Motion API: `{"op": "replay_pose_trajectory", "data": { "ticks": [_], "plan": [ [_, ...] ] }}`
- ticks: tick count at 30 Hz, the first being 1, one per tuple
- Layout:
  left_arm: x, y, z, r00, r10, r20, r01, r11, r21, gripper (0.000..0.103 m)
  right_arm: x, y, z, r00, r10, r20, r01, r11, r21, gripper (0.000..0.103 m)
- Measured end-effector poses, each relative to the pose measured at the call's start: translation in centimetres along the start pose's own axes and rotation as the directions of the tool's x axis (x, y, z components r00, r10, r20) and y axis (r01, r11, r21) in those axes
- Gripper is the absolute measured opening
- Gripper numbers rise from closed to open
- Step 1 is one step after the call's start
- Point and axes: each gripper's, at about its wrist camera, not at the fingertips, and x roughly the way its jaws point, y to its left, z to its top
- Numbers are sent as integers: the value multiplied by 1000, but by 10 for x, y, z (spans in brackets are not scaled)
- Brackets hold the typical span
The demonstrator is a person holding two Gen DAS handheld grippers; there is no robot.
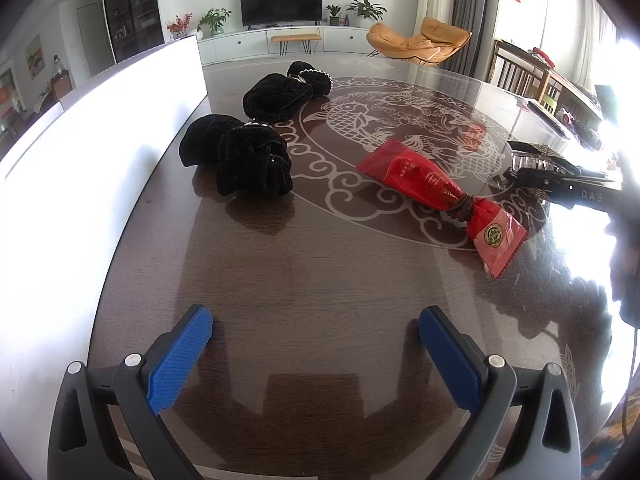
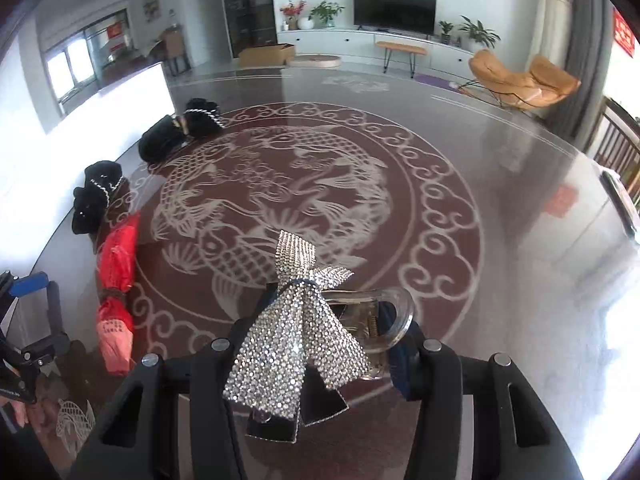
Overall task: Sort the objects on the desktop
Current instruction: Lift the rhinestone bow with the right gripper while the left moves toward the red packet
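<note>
My right gripper (image 2: 330, 322) is shut on a rhinestone bow hair clip (image 2: 296, 344); the clip's clear claw (image 2: 396, 312) lies between the jaws, just above the table. In the left wrist view this gripper (image 1: 532, 168) comes in from the right with the clip (image 1: 536, 156) at its tips. My left gripper (image 1: 316, 332) is open over bare table, nothing between its blue pads (image 1: 180, 356). Ahead lie a red packet tied with a brown band (image 1: 436, 196) and two black velvet hair ties (image 1: 240, 160) (image 1: 284, 92). The right wrist view shows the packet (image 2: 116, 276) at far left.
The dark round table (image 1: 320, 280) carries a pale fish pattern under glossy glass. A white upright panel (image 1: 100, 140) runs along its left side. A flat dark device (image 2: 620, 200) lies near the right edge, and wooden chairs (image 1: 516, 72) stand beyond it.
</note>
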Motion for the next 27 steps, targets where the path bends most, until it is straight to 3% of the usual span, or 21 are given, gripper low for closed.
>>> {"op": "replay_pose_trajectory", "data": {
  "ticks": [2, 4, 5, 6, 14, 21, 23, 24, 25, 26, 27],
  "plan": [
    [0, 0, 0, 1000, 0, 0, 0, 1000, 0, 103, -5, -9, -6, 1000, 2, 4, -2, 1000, 6, 53],
    [0, 0, 1, 1000, 0, 0, 0, 1000, 0, 103, -6, -12, -8, 1000, -5, 1, 5, 1000, 1, 68],
    [0, 0, 0, 1000, 0, 0, 0, 1000, 0, 103, -5, -13, -9, 1000, -6, -5, 6, 1000, 4, 84],
    [0, 0, 0, 1000, 0, 0, 0, 1000, 0, 103, -3, -12, -10, 1000, -2, -11, 2, 1000, 7, 92],
    [0, 0, -1, 1000, 5, 2, -5, 1000, -1, 103, 0, -6, -12, 999, 1, -39, -2, 999, -34, 103],
    [0, 1, -1, 1000, 4, -8, -4, 1000, -2, 103, 2, -3, -13, 999, -13, -46, 11, 999, -48, 103],
    [-4, 4, 0, 998, -41, -47, 40, 999, -38, 103, 2, -3, -13, 999, -13, -46, 11, 999, -48, 103],
    [-11, 9, -1, 991, -133, -30, 129, 985, -117, 103, 2, -3, -13, 999, -12, -46, 10, 999, -47, 103],
    [-18, 15, -1, 968, -250, 22, 249, 945, -211, 101, 2, -3, -13, 999, -14, -46, 12, 999, -48, 103],
    [-24, 16, 1, 947, -313, 74, 321, 905, -278, 101, 2, -3, -13, 999, -14, -45, 12, 999, -47, 103],
    [-28, 12, 6, 947, -306, 96, 320, 898, -302, 101, 2, -3, -13, 999, -15, -46, 12, 999, -48, 103]
  ]
}}
